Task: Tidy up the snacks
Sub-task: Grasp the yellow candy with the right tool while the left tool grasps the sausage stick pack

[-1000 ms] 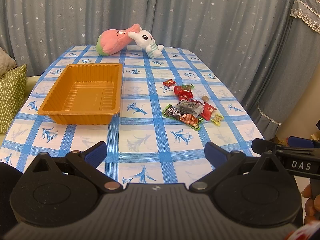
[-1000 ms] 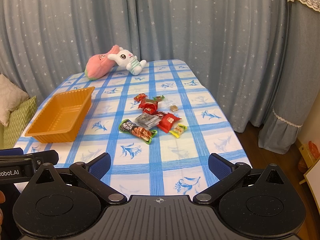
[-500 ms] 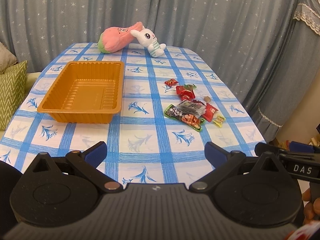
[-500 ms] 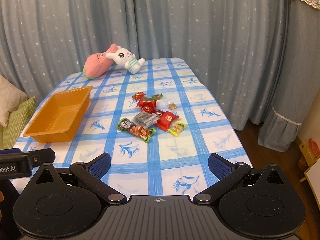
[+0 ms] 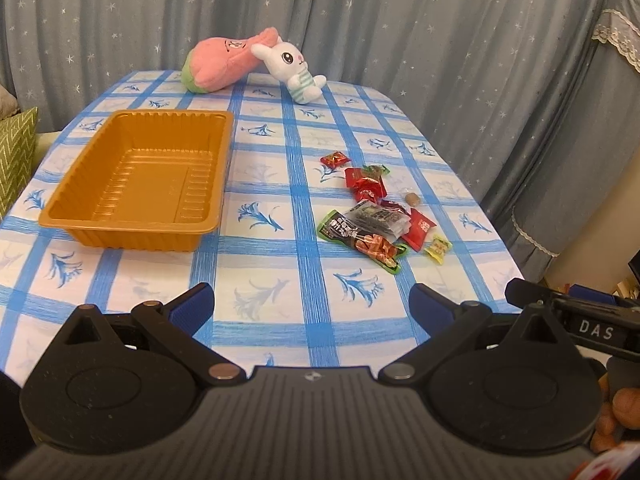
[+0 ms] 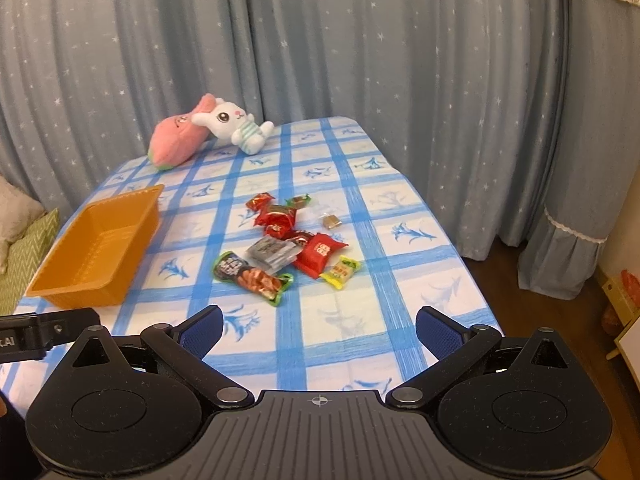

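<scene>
From the left wrist, the left hand-held gripper [image 5: 311,304] hangs over the near edge of the surface [image 5: 280,308], jaws spread wide and holding nothing; the snack pile [image 5: 374,216] lies ahead and to its right, well apart, and the empty orange tray [image 5: 136,188] sits ahead to the left. At the right edge pokes in the other tool, lettered "DAS", with fingertips of a hand [image 5: 620,412] cut off at the corner. Over to the right wrist: the right hand-held gripper [image 6: 318,330] is likewise wide apart and empty, the snack pile [image 6: 288,244] straight ahead, the tray [image 6: 100,248] off left. The red packet [image 6: 318,254] carries white characters too small to read.
</scene>
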The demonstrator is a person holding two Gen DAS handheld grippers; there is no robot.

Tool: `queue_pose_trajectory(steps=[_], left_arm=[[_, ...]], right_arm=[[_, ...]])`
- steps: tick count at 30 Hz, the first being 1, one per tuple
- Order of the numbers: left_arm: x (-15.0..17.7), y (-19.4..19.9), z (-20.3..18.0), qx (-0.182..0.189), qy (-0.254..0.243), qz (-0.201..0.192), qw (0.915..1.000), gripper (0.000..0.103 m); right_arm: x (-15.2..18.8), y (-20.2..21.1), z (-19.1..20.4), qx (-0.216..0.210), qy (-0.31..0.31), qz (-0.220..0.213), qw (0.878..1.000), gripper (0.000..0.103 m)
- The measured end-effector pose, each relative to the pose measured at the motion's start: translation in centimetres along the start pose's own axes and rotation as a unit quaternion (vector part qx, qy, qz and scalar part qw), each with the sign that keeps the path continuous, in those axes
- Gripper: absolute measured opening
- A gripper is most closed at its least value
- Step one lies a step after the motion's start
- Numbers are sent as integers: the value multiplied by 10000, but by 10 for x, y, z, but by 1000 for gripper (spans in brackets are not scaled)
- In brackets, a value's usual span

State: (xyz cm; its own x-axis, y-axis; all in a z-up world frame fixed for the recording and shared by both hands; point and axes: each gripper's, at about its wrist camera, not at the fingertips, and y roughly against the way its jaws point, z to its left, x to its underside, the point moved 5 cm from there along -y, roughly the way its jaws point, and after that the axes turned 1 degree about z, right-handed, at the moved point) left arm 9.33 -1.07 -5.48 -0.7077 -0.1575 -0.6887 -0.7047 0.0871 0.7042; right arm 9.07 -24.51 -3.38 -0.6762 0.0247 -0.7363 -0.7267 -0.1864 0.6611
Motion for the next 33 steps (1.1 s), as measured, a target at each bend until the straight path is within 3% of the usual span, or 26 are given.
queue_pose_trajectory(steps=[2,4,11,15,26,30,33], left_arm=[[-2,-11,1,-32,40,12,10000,103],[-5,-25,-2,-42,72,44,10000,103],[-7,-70,-6,-162,30,124,9998,102],[-8,-95,-6,-169,95,217,9996,98],[-5,-134,0,-101,275,384,9988,97],[-2,-139,4,-63,336,440,9984,97],[-1,-140,6,-31,355,454,9983,97]], right_arm=[[-3,-12,-5,19,-12,7,10000,99],[-7,-26,-12,20,-64,30,10000,86],[-16,-80,-31,-162,-337,-23,9993,74],[-19,-115,-34,-119,-363,72,9992,58],[-20,-185,-36,4,-348,374,9987,56],[-20,-195,-34,123,-168,404,9990,41],[-19,-195,-32,212,-15,398,9990,37]])
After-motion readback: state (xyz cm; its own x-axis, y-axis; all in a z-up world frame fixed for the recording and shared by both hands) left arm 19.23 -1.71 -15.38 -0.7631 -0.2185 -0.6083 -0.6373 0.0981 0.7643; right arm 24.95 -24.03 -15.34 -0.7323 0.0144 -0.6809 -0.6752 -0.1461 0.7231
